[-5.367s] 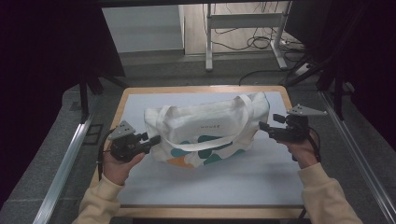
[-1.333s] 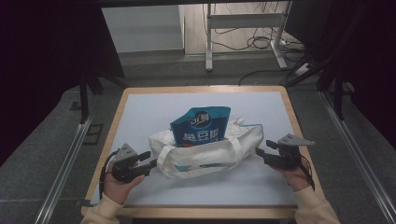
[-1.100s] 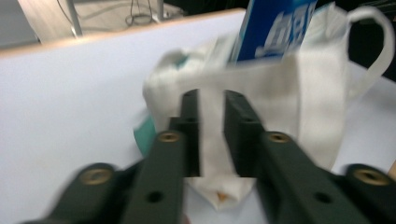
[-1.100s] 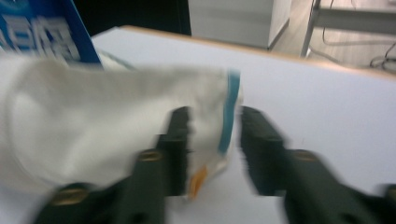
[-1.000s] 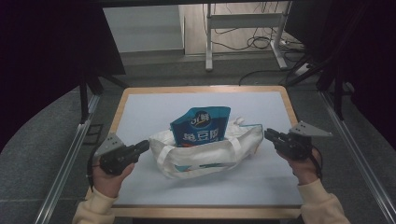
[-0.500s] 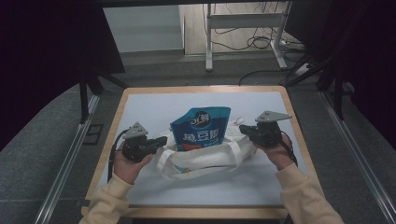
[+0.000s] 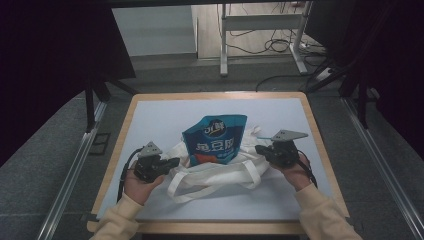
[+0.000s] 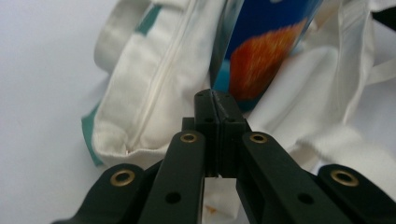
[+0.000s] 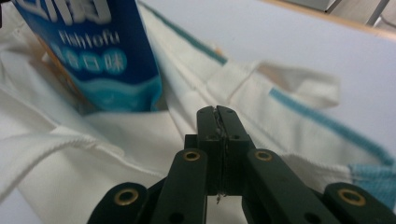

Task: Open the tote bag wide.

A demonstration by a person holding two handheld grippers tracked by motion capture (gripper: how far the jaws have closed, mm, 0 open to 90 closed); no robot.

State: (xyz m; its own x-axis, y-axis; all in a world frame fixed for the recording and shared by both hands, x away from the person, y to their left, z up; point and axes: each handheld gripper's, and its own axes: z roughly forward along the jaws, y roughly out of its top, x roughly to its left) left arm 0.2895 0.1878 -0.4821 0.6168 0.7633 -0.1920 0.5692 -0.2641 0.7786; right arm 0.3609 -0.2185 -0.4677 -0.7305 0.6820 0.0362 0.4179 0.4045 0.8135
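Tote bag (image 7: 210,167) sits mid-counter (image 7: 150,120), blue snack pouch (image 7: 215,139) upright inside it. Both tools have moved in from wide of the bag to its two ends: left tool (image 7: 167,163) and right tool (image 7: 260,150) both clamped shut, no fabric visibly pinched. Earlier the bag lay flat, no pouch showing. Probably regrasping the bag next.

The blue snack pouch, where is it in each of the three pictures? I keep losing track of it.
High view: the blue snack pouch stands at the table's middle, rising out of the white tote bag.
Left gripper view: upper middle to right, above the shut jaws, its orange picture showing.
Right gripper view: upper left, white lettering facing us.
Shared landmark: the bag's teal trim.
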